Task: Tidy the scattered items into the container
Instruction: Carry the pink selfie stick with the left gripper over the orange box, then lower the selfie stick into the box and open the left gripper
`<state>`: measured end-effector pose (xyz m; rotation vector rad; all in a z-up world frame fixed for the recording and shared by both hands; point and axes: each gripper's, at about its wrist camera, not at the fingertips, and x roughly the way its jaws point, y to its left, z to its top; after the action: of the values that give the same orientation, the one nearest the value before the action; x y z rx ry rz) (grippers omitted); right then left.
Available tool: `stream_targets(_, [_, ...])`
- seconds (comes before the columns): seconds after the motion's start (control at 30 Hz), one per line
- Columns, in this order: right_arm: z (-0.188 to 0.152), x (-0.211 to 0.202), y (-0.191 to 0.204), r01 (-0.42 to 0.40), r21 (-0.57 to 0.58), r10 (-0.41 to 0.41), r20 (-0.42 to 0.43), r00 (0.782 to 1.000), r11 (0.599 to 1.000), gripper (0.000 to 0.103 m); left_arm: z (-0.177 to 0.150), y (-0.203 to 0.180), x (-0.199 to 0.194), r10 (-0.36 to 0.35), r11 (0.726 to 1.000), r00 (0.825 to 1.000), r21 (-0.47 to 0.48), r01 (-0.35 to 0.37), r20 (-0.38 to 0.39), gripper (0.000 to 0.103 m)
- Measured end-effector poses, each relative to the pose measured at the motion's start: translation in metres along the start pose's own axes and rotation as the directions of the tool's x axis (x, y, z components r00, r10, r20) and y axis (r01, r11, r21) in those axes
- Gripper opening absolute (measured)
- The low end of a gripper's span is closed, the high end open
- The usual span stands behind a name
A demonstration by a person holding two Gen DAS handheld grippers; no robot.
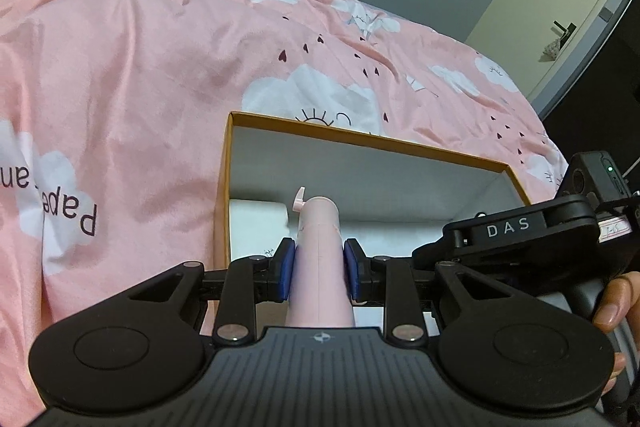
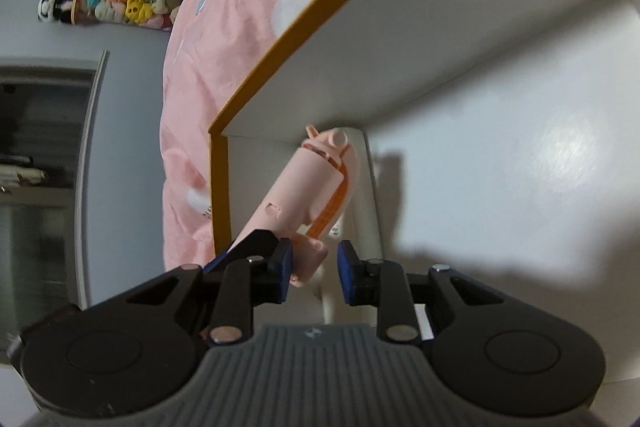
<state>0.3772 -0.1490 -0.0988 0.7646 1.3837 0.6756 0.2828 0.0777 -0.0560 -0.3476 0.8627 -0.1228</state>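
The long pink plastic bottle point(image 1: 319, 259) is hanging over the white box with the orange rim point(image 1: 362, 140), with the left tongs point(image 1: 319, 269) squeezing it. The right tongs point(image 2: 314, 271) are gaping loose just beside it. A pink cloud-print bed cover point(image 1: 152, 75) is lying around the box.

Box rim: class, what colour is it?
Orange-brown rim, white inside; clearest in the right wrist view.

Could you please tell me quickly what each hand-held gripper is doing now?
Left hand-held gripper: closed on the pink bottle.
Right hand-held gripper: open, holding nothing.
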Motion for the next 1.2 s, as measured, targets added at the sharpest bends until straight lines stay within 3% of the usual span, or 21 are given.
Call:
stream_targets(0.3, [-0.004, -0.006, 0.012, 0.016, -0.043, -0.013, 0.082, 0.997, 0.999, 0.008, -0.005, -0.003, -0.003, 0.019, 0.997, 1.000, 0.072, -0.019, 0.009, 0.031])
stream_targets(0.63, [-0.007, 0.002, 0.037, 0.137, -0.153, -0.116, 0.138, 0.984, 0.979, 0.007, -0.022, -0.009, -0.044, 0.084, 0.971, 0.993, 0.216, -0.100, 0.085, 0.031])
stream_targets(0.77, [-0.014, 0.003, 0.056, 0.221, -0.222, -0.187, 0.168, 0.968, 0.950, 0.008, -0.030, -0.010, -0.063, 0.088, 0.965, 0.989, 0.235, -0.113, 0.116, 0.032])
stream_targets(1.1, [-0.018, 0.013, 0.080, 0.330, -0.202, -0.286, 0.218, 0.933, 0.922, 0.008, -0.047, 0.001, -0.083, 0.076, 0.977, 0.991, 0.191, -0.096, 0.111, 0.032])
stream_targets(1.2, [-0.022, 0.019, 0.095, 0.394, -0.244, -0.339, 0.238, 0.910, 0.886, 0.008, -0.050, 0.004, -0.085, 0.072, 0.979, 0.991, 0.181, -0.091, 0.111, 0.032])
